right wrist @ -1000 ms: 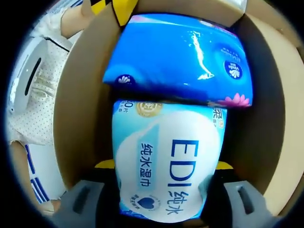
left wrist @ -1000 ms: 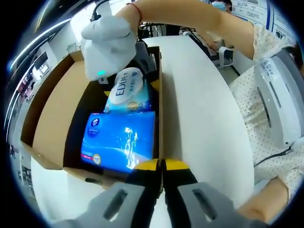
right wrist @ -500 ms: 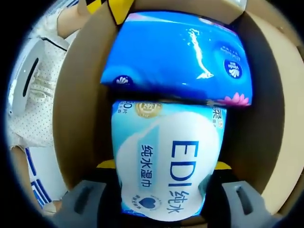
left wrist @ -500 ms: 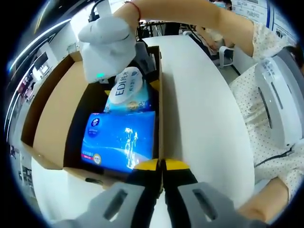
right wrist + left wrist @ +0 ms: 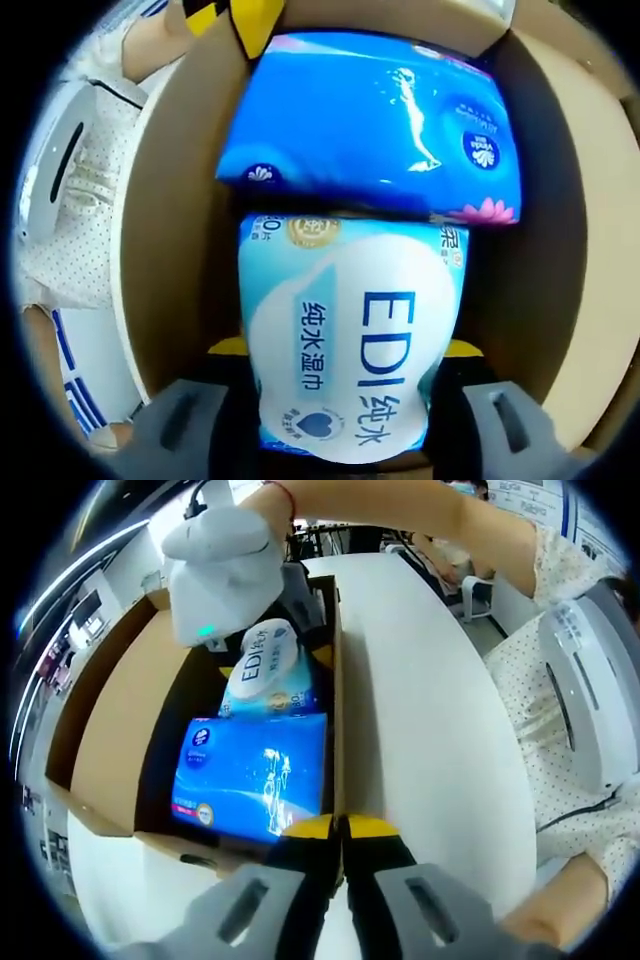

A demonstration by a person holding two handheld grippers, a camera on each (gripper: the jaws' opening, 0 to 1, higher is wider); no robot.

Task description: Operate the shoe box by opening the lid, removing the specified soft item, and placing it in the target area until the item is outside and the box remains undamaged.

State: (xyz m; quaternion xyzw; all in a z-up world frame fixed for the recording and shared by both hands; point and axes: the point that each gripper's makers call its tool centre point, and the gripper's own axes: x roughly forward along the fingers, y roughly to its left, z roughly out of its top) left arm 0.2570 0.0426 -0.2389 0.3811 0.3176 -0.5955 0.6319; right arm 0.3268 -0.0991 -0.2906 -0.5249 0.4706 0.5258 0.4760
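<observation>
Straddling the pale-blue soft wet-wipe pack (image 5: 350,350) inside the open brown cardboard shoe box (image 5: 110,740), the right gripper (image 5: 345,400) risks a slipping pinch or snagged wall, while the left gripper (image 5: 338,832) stays closed, empty.

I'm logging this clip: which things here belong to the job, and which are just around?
Job: shoe box; EDI wet-wipes pack, between the right gripper jaws; left gripper, closed on the box wall.
Around: blue tissue pack; white table.
</observation>
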